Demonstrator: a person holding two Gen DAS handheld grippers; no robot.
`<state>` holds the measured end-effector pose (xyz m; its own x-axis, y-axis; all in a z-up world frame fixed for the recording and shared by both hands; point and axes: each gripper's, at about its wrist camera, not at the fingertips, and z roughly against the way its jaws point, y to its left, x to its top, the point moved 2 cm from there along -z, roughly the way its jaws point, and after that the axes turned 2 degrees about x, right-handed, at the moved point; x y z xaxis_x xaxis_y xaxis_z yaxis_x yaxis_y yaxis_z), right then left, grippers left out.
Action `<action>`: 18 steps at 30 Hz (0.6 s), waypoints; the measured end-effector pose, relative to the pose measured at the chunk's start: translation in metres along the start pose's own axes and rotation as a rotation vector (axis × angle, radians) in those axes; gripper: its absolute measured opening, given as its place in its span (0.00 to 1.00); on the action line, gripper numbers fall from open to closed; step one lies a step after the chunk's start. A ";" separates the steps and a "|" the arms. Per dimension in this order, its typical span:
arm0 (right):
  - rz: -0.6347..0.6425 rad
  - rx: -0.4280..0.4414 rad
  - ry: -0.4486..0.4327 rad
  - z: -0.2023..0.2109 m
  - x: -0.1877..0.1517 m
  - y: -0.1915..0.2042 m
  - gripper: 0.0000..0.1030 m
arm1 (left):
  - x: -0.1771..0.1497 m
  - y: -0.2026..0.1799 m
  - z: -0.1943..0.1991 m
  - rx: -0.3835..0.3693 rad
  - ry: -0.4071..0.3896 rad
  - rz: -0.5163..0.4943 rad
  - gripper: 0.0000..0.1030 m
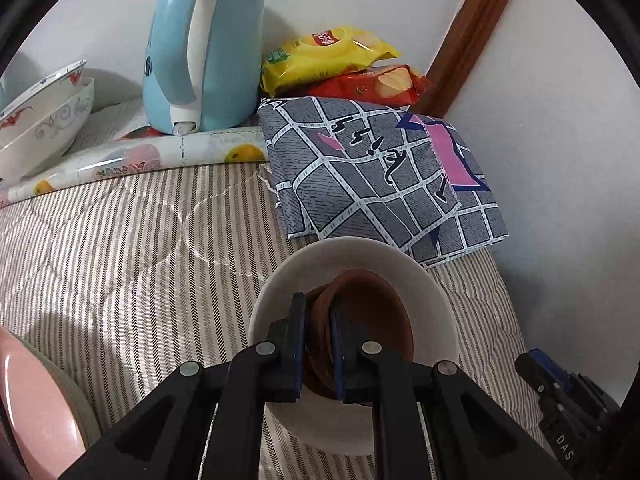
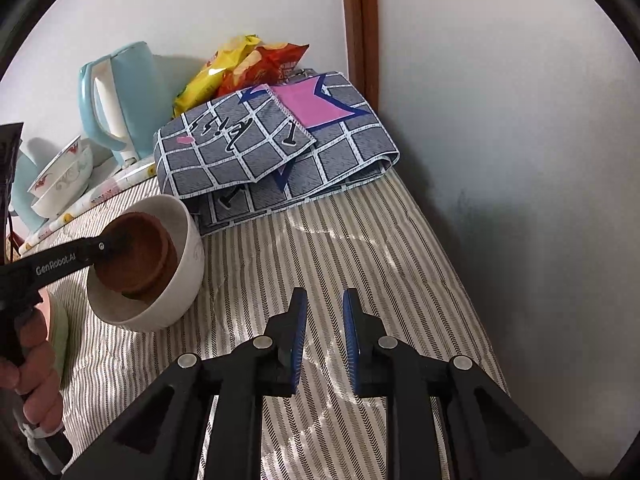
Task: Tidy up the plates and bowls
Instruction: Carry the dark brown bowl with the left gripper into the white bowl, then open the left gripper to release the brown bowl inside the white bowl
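Bowls sit nested near the bed's right side: a brown bowl (image 1: 360,316) lies tilted inside a white bowl (image 1: 424,280), and the white one rests on the striped quilt (image 1: 140,248) just in front of a folded grey grid-patterned cloth (image 1: 380,176). The left gripper (image 1: 319,346) is clenched on the brown bowl's rim, one finger outside the rim and one inside. The right gripper (image 2: 325,340) hangs over bare quilt to the right of the bowls, jaws slightly parted with nothing between them. At the far edge a light blue electric kettle (image 1: 200,48) stands on a fruit-printed mat (image 1: 132,156), with two stacked patterned bowls (image 1: 44,120) to its left and yellow and red snack bags (image 1: 332,64) to its right by the wall. A pink plate (image 1: 36,408) shows at the lower left of the left wrist view. A hand (image 2: 36,364) grips the left gripper's handle.
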<state>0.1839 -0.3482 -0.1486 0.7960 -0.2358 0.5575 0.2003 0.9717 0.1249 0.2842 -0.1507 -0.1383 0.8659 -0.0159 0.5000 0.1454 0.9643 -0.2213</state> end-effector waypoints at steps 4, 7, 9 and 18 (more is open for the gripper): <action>-0.002 0.001 0.004 -0.002 0.000 0.002 0.18 | -0.001 0.003 -0.005 -0.012 0.012 0.010 0.11; 0.003 0.001 0.007 -0.003 0.000 0.004 0.20 | -0.001 0.004 -0.005 -0.025 0.014 0.013 0.11; 0.003 0.000 0.008 -0.003 0.000 0.006 0.24 | -0.001 0.003 -0.004 -0.024 0.022 0.001 0.11; 0.029 0.015 0.005 0.002 0.002 0.020 0.28 | -0.004 -0.002 0.008 -0.023 0.015 -0.024 0.19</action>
<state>0.1880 -0.3288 -0.1431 0.8042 -0.2078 0.5569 0.1690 0.9782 0.1210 0.2766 -0.1508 -0.1326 0.8688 -0.0433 0.4933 0.1775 0.9572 -0.2285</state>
